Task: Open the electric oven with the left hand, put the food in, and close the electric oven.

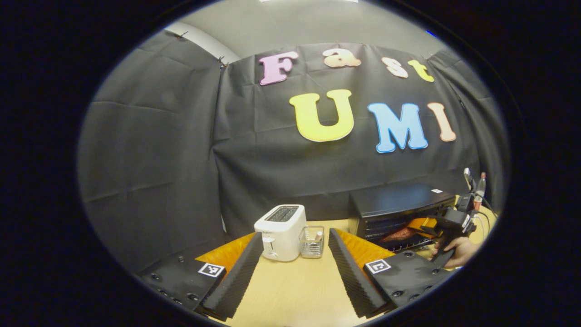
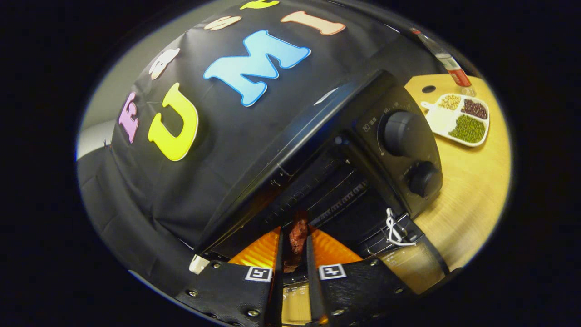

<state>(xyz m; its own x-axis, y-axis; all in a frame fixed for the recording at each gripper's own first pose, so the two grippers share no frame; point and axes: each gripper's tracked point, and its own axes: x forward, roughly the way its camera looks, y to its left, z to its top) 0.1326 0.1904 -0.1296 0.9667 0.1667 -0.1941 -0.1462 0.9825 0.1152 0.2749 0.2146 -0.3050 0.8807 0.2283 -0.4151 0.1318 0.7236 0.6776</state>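
In the right gripper view, the right tool (image 2: 295,259) at the bottom centre is clamped on the food (image 2: 298,236), a small dark reddish piece held upright between its fingers. It sits at the mouth of the electric oven (image 2: 317,136), which fills the middle of the frame with its door down and wire racks visible inside. Two control knobs (image 2: 404,134) sit on the oven's front panel at right.

The food looks light and fairly soft, so a gentle pinch across its narrow sides should do; squeezing harder could crush it.

At upper right of this view lies a divided dish of beans (image 2: 463,120) with a bottle (image 2: 447,61) behind it on the table (image 2: 472,190).

In the left gripper view, the left tool (image 1: 295,268) at the bottom has its fingers wide apart and holds nothing. Just beyond it stand a white toaster (image 1: 280,231) and a small clear container (image 1: 312,241). At lower right, the oven appears from outside, with a hand (image 1: 458,252) holding the right tool at its opening.
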